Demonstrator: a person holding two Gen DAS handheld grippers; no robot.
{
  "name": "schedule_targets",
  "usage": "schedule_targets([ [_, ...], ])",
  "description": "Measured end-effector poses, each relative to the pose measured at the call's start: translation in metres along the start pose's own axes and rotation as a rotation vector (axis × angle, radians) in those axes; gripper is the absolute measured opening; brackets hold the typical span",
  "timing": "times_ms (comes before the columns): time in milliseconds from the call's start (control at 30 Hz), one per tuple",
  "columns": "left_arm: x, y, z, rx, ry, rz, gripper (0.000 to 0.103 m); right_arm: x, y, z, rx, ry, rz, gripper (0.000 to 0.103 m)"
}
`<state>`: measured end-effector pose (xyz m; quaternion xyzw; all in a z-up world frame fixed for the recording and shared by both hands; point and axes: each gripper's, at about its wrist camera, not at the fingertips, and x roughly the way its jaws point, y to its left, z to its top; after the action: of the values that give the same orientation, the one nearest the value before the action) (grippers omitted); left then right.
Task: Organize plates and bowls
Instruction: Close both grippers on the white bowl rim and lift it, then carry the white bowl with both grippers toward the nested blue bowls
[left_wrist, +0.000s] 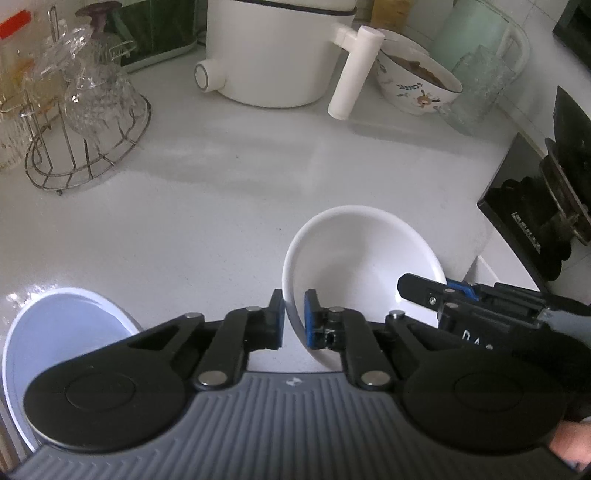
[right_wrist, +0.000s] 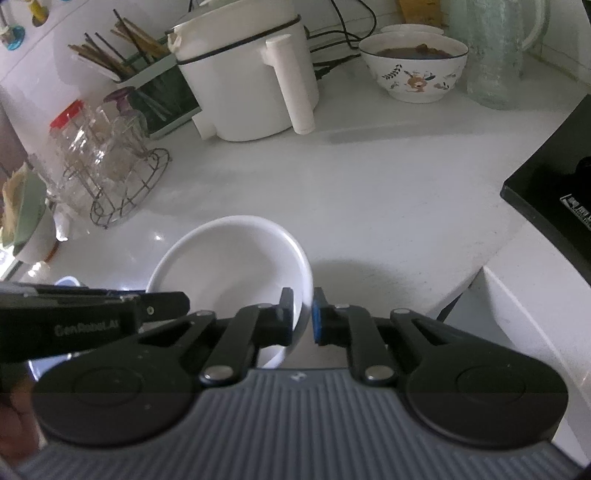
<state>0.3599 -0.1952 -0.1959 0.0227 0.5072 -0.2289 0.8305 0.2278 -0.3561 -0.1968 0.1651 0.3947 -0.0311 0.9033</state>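
1. Two hand-held grippers pinch a single white bowl (left_wrist: 362, 266) from opposite sides on a white kitchen counter (left_wrist: 229, 192).
2. The left gripper (left_wrist: 294, 318) has its jaws pressed together on the bowl's left rim: one pad sits outside the wall, the blue pad inside.
3. The right gripper (right_wrist: 303, 314) clamps the opposite rim in the same way, its black pad inside the bowl and its blue pad outside.
4. Each camera catches the other tool: in the left wrist view the right gripper reaches in from the right edge over the bowl's rim, and in the right wrist view the left gripper enters from the left edge.
5. The bowl is empty and stands near the front edge of the counter; whether it rests on the surface or hangs just above it cannot be told.
6. A pale blue plate (left_wrist: 66, 332) lies to the bowl's left, partly hidden under the left gripper's body.
7. At the back of the counter stands a white electric pot (left_wrist: 273, 55) with a long handle, and beside it a flower-patterned bowl (left_wrist: 417, 88) holding dark food.
8. A wire rack (left_wrist: 85, 147) of upturned glasses occupies the far left, well apart from the bowl.
9. A black stove (right_wrist: 554, 192) fills the right edge.
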Motion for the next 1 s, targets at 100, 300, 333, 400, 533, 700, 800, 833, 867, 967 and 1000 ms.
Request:
schedule_targets([
  [100, 0.001, 0.001, 0.0, -0.022, 0.004, -0.01, 0.012, -0.001, 0.0, -0.001, -0.01, -0.003, -0.007, 0.013],
  [300, -0.007, -0.005, 0.005, -0.02, -0.006, -0.023, 0.012, -0.004, -0.006, 0.002, 0.031, 0.006, -0.001, 0.013],
  [333, -0.01, -0.005, 0.006, -0.02, -0.008, -0.028, 0.012, -0.007, -0.007, 0.002, 0.041, 0.002, 0.005, 0.013],
  [400, -0.015, -0.004, 0.007, -0.025, -0.008, -0.037, 0.012, -0.013, -0.008, 0.003, 0.055, -0.005, 0.016, 0.013],
  [533, -0.029, -0.001, 0.012, -0.04, 0.006, -0.046, 0.012, -0.023, -0.006, 0.006, 0.073, -0.005, 0.04, 0.013],
  [700, -0.05, 0.008, 0.014, -0.067, -0.001, -0.05, 0.012, -0.035, 0.006, 0.012, 0.058, -0.013, 0.067, 0.013],
  [800, -0.062, 0.015, 0.012, -0.095, 0.005, -0.062, 0.012, -0.042, 0.014, 0.015, 0.047, -0.016, 0.086, 0.013],
  [833, -0.067, 0.018, 0.01, -0.104, 0.007, -0.07, 0.012, -0.046, 0.017, 0.016, 0.041, -0.021, 0.094, 0.013],
  [867, -0.07, 0.02, 0.009, -0.106, 0.012, -0.071, 0.012, -0.05, 0.02, 0.016, 0.035, -0.025, 0.101, 0.013],
  [967, -0.083, 0.029, 0.006, -0.12, 0.022, -0.062, 0.012, -0.058, 0.028, 0.018, 0.035, -0.022, 0.137, 0.013],
  [1000, -0.087, 0.031, 0.005, -0.126, 0.017, -0.061, 0.012, -0.061, 0.031, 0.019, 0.029, -0.023, 0.146, 0.013],
])
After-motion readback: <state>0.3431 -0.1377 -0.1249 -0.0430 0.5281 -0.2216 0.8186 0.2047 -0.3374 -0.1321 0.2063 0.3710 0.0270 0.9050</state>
